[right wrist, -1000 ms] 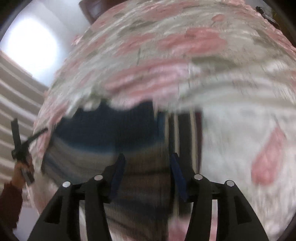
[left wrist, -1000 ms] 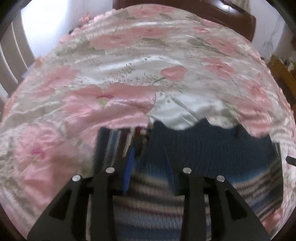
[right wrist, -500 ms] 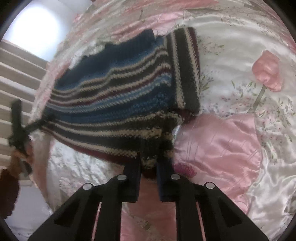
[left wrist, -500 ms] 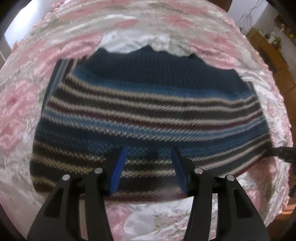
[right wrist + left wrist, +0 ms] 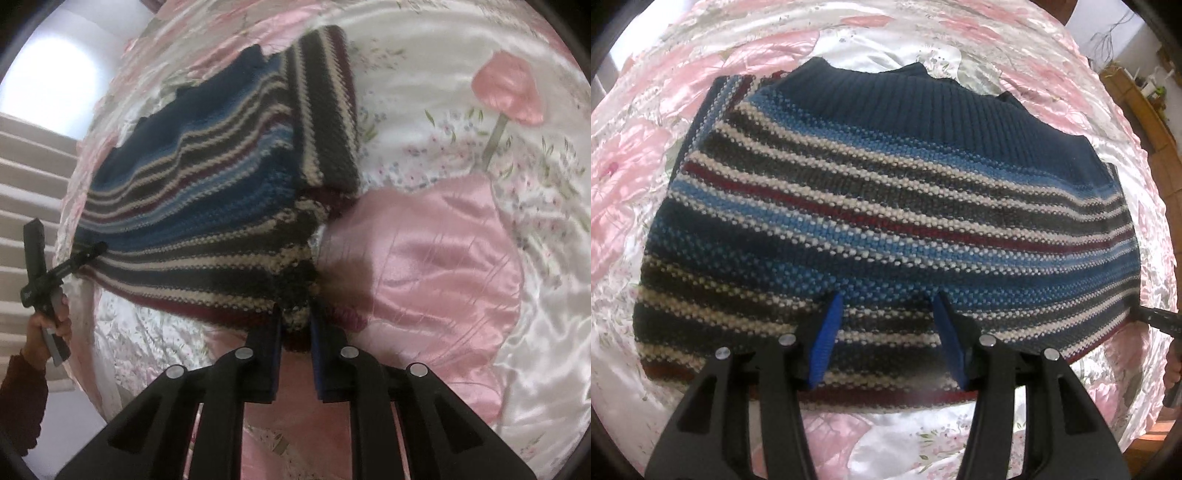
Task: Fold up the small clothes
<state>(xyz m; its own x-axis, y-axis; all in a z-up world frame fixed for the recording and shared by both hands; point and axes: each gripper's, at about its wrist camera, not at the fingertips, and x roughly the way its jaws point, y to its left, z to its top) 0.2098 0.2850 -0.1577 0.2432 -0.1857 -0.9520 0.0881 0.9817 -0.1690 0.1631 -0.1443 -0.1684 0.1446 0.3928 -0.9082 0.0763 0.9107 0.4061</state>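
A striped knitted sweater (image 5: 886, 221) lies spread on a bed covered by a shiny satin bedspread (image 5: 701, 74) with pink flowers on white. The sweater has bands of dark blue, lighter blue, cream, grey and dark red, and a plain dark blue ribbed band along its far edge. One side of it is folded over, so a strip with stripes running the other way lies on top at that side, seen clearly in the right wrist view (image 5: 325, 110).

The left gripper (image 5: 886, 332) hovers over the near hem of the sweater with its blue-padded fingers (image 5: 823, 339) spread wide apart; nothing is between them, and whether the tips touch the knit cannot be told.

The right gripper (image 5: 295, 321) has its fingers pressed together on a corner of the sweater's near hem, pinching a bunched bit of the cream and dark red knit. The cloth rises slightly from the bedspread toward that pinch.

In the right wrist view, the left gripper (image 5: 88, 251) shows at the far corner of the hem, held by a hand (image 5: 48, 325) in a dark red sleeve (image 5: 22, 398). A bright window (image 5: 55, 74) and pale slats (image 5: 26, 177) lie beyond the bed's edge
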